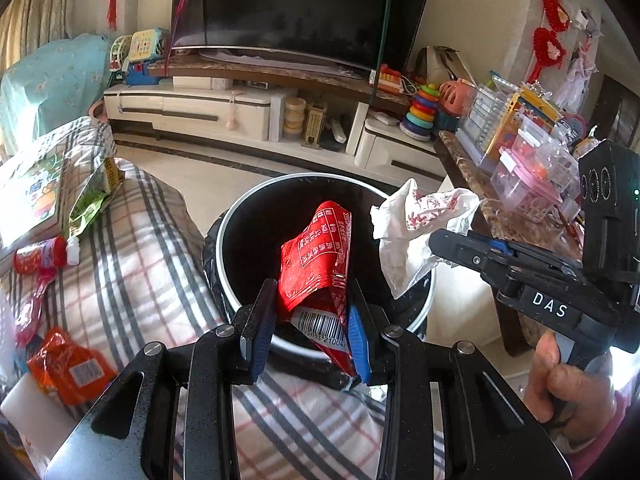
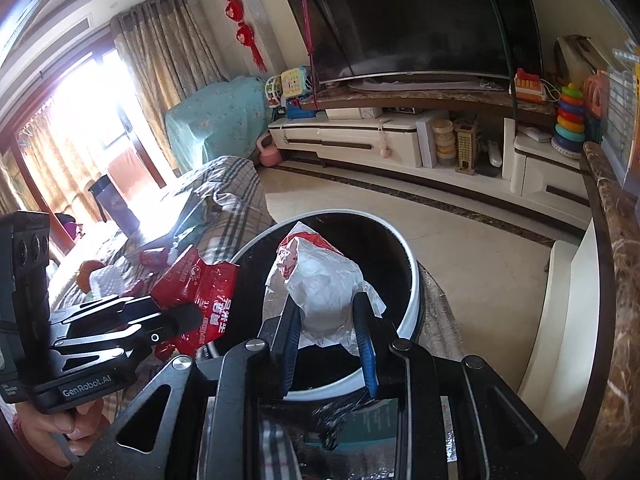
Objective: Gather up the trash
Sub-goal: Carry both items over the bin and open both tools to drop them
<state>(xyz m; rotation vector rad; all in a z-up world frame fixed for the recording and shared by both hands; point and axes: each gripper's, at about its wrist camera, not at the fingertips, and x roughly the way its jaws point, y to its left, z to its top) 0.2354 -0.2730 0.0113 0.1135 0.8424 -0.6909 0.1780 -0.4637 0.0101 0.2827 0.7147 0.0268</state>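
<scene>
- Left gripper (image 1: 308, 320): jaws drawn in on a red snack wrapper (image 1: 316, 256), blue pads pressing its lower end near the barcode. Wrapper stands up out of the jaws, over the mouth of the bin.
- Right gripper (image 2: 330, 332): jaws closed on a crumpled white wrapper (image 2: 320, 284) with red print, pads against both sides. This one too hangs over the bin's opening.
- Trash bin (image 1: 240, 216): round, black inside, pale rim, standing on the floor between the covered seat and a marble-topped table (image 1: 460, 152). Its bottom is too dark to read (contents, if any, cannot be told).
- Both grippers sit close together, side by side, each in the other's camera view; a hand (image 1: 568, 384) grips the right one's handle.
- Still lying on the plaid cover (image 1: 160, 248), left of the bin: a green packet (image 1: 90, 204), a small red-labelled bottle (image 1: 42, 256), an orange wrapper (image 1: 68, 364).
- Behind: a dark television (image 1: 304, 4) on a low white cabinet (image 1: 192, 108).
</scene>
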